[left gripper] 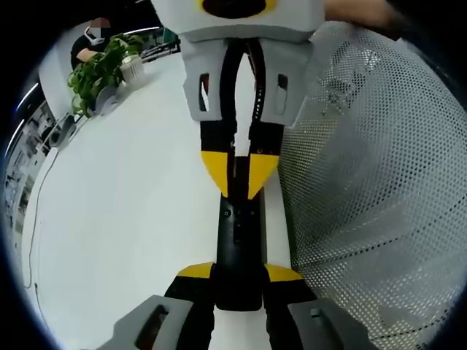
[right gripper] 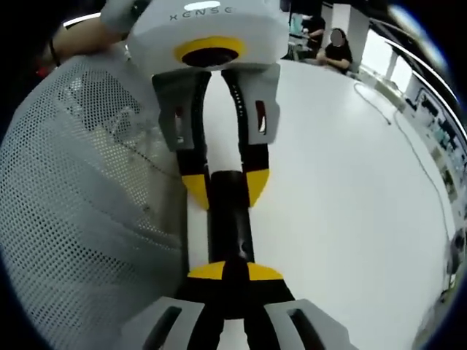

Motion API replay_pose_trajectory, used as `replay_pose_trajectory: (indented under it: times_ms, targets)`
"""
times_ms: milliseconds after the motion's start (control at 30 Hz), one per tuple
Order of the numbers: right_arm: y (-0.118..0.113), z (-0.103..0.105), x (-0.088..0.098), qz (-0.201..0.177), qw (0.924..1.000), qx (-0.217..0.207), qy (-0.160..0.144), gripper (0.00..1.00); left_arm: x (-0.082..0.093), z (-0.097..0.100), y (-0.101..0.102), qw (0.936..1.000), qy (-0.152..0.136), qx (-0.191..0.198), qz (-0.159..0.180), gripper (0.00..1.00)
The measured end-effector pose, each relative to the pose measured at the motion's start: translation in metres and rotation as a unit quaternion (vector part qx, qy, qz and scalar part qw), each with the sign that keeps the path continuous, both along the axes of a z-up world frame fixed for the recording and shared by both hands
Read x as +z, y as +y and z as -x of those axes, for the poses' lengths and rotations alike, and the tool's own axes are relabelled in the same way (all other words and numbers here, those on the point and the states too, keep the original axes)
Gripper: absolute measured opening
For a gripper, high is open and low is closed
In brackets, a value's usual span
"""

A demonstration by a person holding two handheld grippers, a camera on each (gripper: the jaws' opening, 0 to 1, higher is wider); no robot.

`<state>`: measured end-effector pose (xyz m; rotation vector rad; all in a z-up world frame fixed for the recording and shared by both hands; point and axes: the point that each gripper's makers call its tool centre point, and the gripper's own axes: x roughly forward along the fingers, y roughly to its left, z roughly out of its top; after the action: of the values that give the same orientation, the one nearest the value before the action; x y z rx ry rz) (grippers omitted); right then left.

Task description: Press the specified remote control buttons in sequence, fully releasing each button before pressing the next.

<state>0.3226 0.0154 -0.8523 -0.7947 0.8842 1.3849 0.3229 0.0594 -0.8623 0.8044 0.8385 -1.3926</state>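
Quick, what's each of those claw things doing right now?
Left gripper: closed on one end of the black remote.
Right gripper: tips nearly together, pressing on the remote's other end.

The white table [left gripper: 131, 219] carried 1 black remote control [left gripper: 239, 255] lying flat. Just beside the remote stood a white perforated mesh basket [left gripper: 372, 182]. Far from the remote, a potted green plant [left gripper: 109, 65] stood near the table's edge.
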Motion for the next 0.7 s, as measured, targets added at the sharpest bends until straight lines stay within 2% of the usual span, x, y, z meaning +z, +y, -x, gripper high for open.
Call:
replay_pose_trajectory:
  times_ms: [167, 400, 700]
  targets:
    - [-0.0033, 0.0005, 0.0012, -0.019, 0.9997, -0.016, 0.002, 0.05, 0.0002, 0.0002, 0.0005, 1.0, 0.0, -0.001, 0.005, 0.25]
    - [-0.0059, 0.0019, 0.0, -0.002, 0.9997, -0.024, -0.002, 0.06, 0.0002, 0.0001, 0.0002, 1.0, -0.001, -0.001, 0.0, 0.25]
    - [-0.0061, 0.0009, -0.0019, 0.026, 0.9993, -0.024, 0.008, 0.06, 0.0, 0.0001, -0.0002, 1.0, -0.001, -0.002, -0.002, 0.25]
